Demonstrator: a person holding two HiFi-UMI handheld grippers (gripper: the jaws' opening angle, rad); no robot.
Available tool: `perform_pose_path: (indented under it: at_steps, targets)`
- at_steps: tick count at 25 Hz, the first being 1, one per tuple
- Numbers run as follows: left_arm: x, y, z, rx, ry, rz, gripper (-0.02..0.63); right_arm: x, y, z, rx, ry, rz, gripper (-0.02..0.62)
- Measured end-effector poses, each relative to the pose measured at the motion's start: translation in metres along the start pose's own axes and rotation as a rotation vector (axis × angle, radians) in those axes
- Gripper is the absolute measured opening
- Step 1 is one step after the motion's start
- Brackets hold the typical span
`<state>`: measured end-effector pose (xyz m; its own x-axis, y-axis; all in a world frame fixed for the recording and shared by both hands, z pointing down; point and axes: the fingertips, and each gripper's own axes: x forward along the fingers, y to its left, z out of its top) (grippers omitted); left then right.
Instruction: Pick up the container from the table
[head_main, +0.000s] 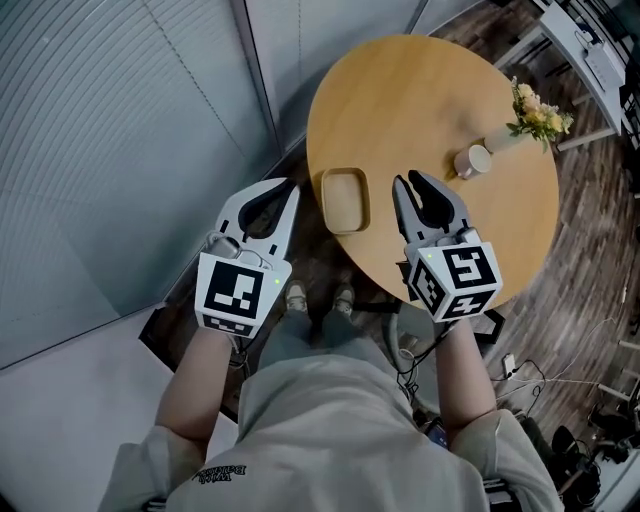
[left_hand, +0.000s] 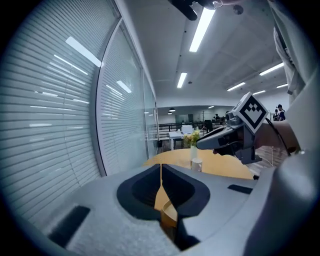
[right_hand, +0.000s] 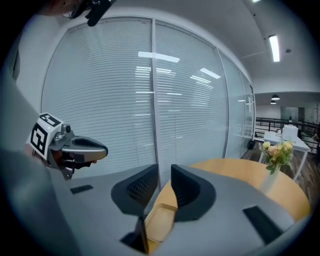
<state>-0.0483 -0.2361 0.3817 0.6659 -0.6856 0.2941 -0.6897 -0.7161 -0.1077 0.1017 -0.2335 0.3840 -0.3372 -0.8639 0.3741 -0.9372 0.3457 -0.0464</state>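
Container at the near table edge, neither gripper touching it.
We log the tan container (head_main: 345, 200) lying on the round table (head_main: 430, 90), between the left gripper (head_main: 290, 188), jaws pressed together on nothing, and the right gripper (head_main: 407, 178), jaws slightly parted, empty. The shirt print (head_main: 215, 470) is too small to read.

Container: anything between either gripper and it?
Nothing visible. The container lies at the table edge, with the left gripper and right gripper either side of it, neither touching. The cup and flowers stand beyond the right gripper.
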Motion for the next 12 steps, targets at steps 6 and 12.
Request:
perform_pose_path:
  at_steps: [6, 12]
  targets:
    - [0.033, 0.003, -0.058, -0.077, 0.103, -0.031, 0.028, 0.041, -0.012, -0.059, 0.011, 0.131, 0.006, 0.066]
    - [0.058, 0.006, -0.108, -0.142, 0.193, -0.039, 0.028, 0.067, -0.023, -0.135, 0.081, 0.280, 0.017, 0.066]
